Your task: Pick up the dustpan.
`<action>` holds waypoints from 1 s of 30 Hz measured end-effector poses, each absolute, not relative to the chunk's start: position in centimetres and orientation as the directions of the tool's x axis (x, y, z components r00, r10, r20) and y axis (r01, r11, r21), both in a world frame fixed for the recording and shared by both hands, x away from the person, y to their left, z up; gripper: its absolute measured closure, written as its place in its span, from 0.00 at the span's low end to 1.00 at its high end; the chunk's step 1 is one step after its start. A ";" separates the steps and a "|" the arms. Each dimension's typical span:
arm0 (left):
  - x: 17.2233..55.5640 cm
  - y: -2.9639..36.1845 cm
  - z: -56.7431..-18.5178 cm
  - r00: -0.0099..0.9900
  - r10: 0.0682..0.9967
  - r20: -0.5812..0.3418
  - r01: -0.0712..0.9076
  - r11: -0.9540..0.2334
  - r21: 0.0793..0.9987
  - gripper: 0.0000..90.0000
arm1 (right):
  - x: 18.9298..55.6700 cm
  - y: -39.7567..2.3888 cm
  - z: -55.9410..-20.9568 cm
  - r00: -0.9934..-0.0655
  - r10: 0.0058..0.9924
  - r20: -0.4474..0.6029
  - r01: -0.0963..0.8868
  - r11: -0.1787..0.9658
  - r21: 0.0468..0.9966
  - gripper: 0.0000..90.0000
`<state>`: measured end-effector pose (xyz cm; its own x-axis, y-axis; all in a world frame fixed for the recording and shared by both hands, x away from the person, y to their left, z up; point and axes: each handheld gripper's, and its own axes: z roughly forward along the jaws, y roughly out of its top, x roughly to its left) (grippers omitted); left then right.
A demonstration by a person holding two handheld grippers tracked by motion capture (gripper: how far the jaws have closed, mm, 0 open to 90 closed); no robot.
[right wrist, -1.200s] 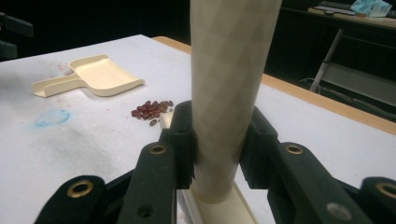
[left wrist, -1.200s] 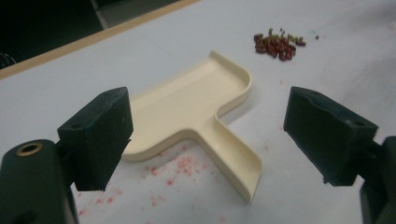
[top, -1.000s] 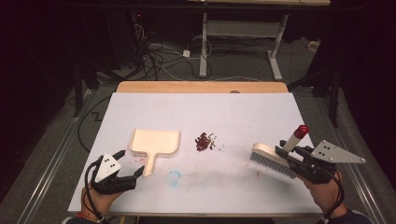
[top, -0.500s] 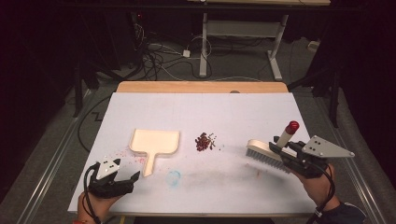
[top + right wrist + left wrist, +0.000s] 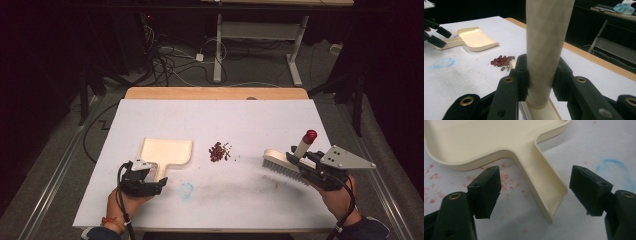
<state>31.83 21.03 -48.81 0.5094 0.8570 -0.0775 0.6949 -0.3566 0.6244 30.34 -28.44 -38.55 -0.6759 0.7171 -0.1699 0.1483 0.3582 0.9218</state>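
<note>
A cream dustpan [image 5: 166, 152] [image 5: 486, 142] [image 5: 475, 38] lies flat on the white table, its handle pointing toward me. My left gripper [image 5: 155, 184] [image 5: 534, 188] stands at the handle's end with one jaw on each side of it. Its jaws have just been closing, and a gap still shows between the pads and the handle. A small pile of dark red beans [image 5: 219, 151] [image 5: 502, 60] lies mid-table. My right gripper [image 5: 300, 167] [image 5: 540, 82] is shut on the cream handle of a brush [image 5: 281, 164] [image 5: 546, 37] with a red tip, held at the table's right.
A blue scribbled ring [image 5: 186, 190] [image 5: 612, 166] marks the white table cover [image 5: 225, 120] beside the dustpan handle. Faint red specks dot the cover near the pan. A wooden edge [image 5: 215, 93] runs along the table's far side; cables and table legs lie beyond.
My left gripper has moved right and forward to the dustpan's handle and its jaws have narrowed. The right gripper with the brush has shifted slightly left and tilted.
</note>
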 end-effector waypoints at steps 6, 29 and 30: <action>33.7 20.4 -49.4 0.486 0.871 -0.075 0.709 -0.342 0.617 0.43 | 30.5 -28.2 -38.8 -0.680 0.713 -0.173 0.154 0.370 0.916 0.79; 35.5 22.4 -48.1 0.570 0.822 -0.016 0.663 -0.448 0.600 0.71 | 30.3 -29.0 -39.1 -0.658 0.741 -0.132 0.198 0.340 0.920 0.79; 35.1 22.5 -47.4 0.577 0.817 0.010 0.649 -0.466 0.602 0.71 | 30.5 -29.2 -39.2 -0.651 0.748 -0.129 0.202 0.335 0.920 0.79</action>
<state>35.13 22.50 -47.44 0.5771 0.8166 0.0097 0.6486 -0.4655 0.6022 30.47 -29.21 -39.22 -0.6515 0.7476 -0.1288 0.2022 0.3348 0.9203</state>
